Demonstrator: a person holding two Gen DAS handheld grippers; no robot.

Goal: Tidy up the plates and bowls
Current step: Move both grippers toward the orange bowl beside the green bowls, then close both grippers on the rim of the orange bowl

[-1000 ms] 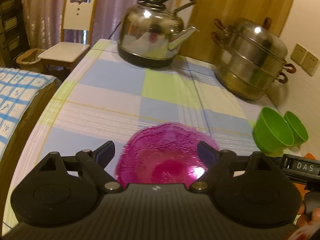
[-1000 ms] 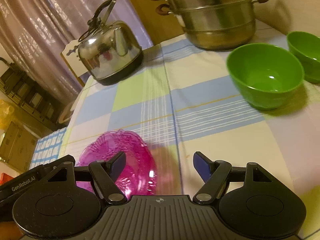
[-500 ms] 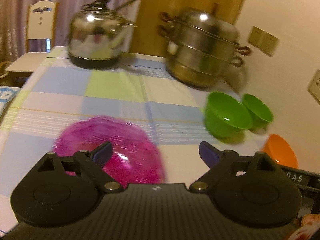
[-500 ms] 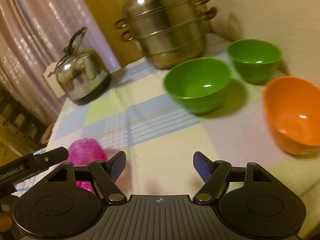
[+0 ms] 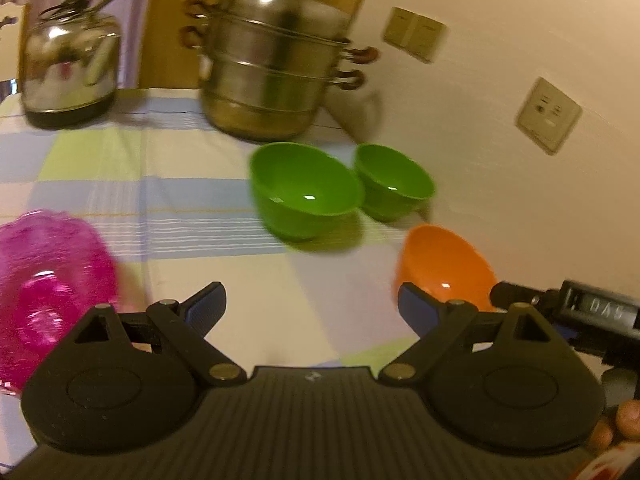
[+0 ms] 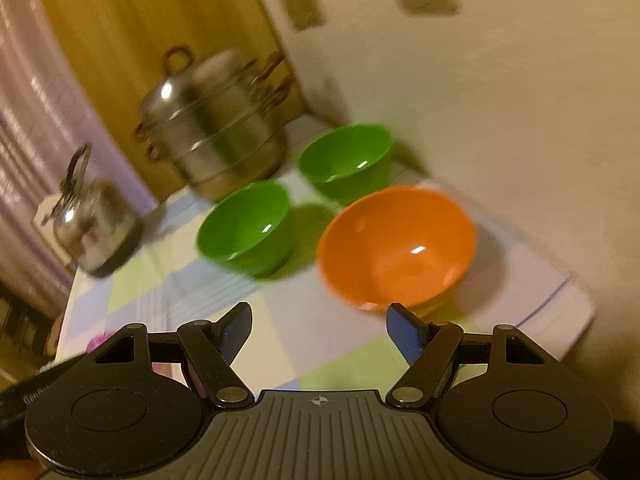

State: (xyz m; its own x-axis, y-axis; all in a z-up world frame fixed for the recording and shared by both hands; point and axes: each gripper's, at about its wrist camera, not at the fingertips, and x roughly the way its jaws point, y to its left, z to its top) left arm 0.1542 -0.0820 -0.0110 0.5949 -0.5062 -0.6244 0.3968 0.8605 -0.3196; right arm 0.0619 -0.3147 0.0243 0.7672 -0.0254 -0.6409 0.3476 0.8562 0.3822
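Note:
A pink glass plate (image 5: 48,280) lies on the checked tablecloth at the left. Two green bowls, a larger one (image 5: 304,190) and a smaller one (image 5: 394,180), stand side by side near the wall. An orange bowl (image 5: 444,268) sits nearer, just beyond my left gripper's right finger. My left gripper (image 5: 312,306) is open and empty above the cloth. In the right wrist view the orange bowl (image 6: 396,246) lies just ahead of my open, empty right gripper (image 6: 320,330), with the larger green bowl (image 6: 246,228) and the smaller one (image 6: 346,160) behind it.
A steel steamer pot (image 5: 272,76) and a steel kettle (image 5: 70,68) stand at the back of the table. The wall with sockets (image 5: 548,114) runs close along the right. The table's right edge (image 6: 560,304) is near the orange bowl.
Both grippers have swung to the right, away from the pink plate and toward the bowls. The orange bowl has come into view. Both stay open.

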